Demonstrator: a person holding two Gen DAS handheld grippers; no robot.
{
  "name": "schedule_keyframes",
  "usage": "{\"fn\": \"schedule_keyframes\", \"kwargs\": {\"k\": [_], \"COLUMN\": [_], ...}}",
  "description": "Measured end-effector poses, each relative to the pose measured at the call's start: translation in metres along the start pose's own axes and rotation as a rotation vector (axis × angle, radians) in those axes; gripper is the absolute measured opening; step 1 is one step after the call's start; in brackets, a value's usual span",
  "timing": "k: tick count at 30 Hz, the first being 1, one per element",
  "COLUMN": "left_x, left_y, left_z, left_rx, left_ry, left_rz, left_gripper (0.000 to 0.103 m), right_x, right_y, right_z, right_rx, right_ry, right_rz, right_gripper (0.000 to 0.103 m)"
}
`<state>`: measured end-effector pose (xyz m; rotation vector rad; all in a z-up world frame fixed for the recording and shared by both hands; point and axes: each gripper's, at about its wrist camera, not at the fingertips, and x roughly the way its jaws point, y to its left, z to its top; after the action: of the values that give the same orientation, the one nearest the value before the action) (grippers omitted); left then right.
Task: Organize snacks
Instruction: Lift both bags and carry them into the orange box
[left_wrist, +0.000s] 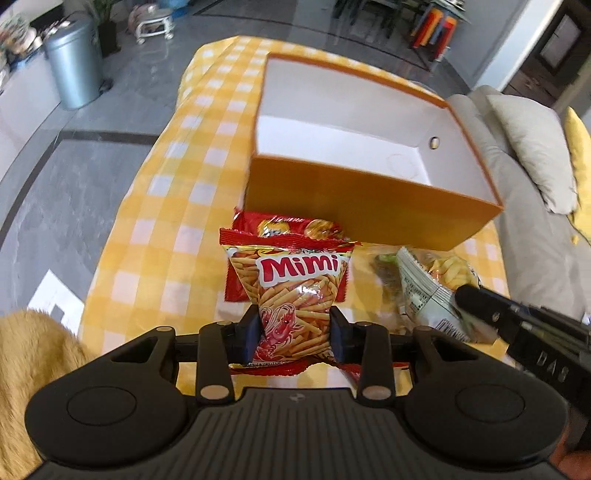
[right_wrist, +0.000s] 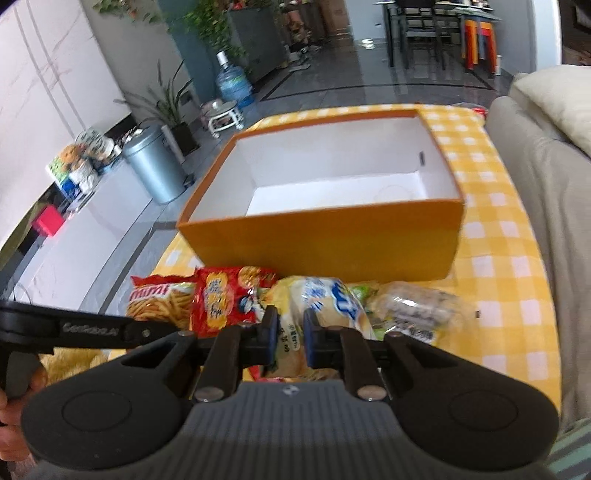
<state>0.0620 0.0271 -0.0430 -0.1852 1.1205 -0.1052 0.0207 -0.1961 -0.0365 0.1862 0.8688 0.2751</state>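
Observation:
An open orange box (left_wrist: 369, 214) with a white inside stands on the yellow checked tablecloth (left_wrist: 177, 206); it also shows in the right wrist view (right_wrist: 325, 243). My left gripper (left_wrist: 295, 332) is shut on a red Mimi snack bag (left_wrist: 299, 284), held upright in front of the box. Behind it lies a red cracker bag (left_wrist: 284, 226). My right gripper (right_wrist: 290, 332) is shut on a yellow and white chip bag (right_wrist: 317, 306), which also shows at the right of the left wrist view (left_wrist: 432, 288). The Mimi bag (right_wrist: 162, 302) and the red cracker bag (right_wrist: 225, 299) appear in the right wrist view.
More wrapped snacks (right_wrist: 413, 310) lie right of the chip bag. A grey sofa (left_wrist: 517, 177) borders the table's right side. A metal bin (left_wrist: 74, 62) stands on the floor to the left. A tan furry cushion (left_wrist: 33, 354) lies at the near left.

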Motion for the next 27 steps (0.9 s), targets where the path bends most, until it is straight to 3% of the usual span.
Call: {"fn": "schedule_keyframes", "kwargs": {"k": [18, 27], "left_x": [-0.032, -0.030], "left_y": [-0.037, -0.061], "left_z": [0.052, 0.096], "left_rx": [0.178, 0.289], "left_ry": [-0.075, -0.108], "left_rz": [-0.052, -0.020], "left_gripper": [0.042, 0.042], "right_x": [-0.031, -0.017], "right_y": [-0.023, -0.013], "right_z": [0.062, 0.110], "right_rx": [0.022, -0.028], "right_ry": [-0.099, -0.125], "right_rz": [0.046, 0.076], "right_gripper": [0.004, 0.004]}}
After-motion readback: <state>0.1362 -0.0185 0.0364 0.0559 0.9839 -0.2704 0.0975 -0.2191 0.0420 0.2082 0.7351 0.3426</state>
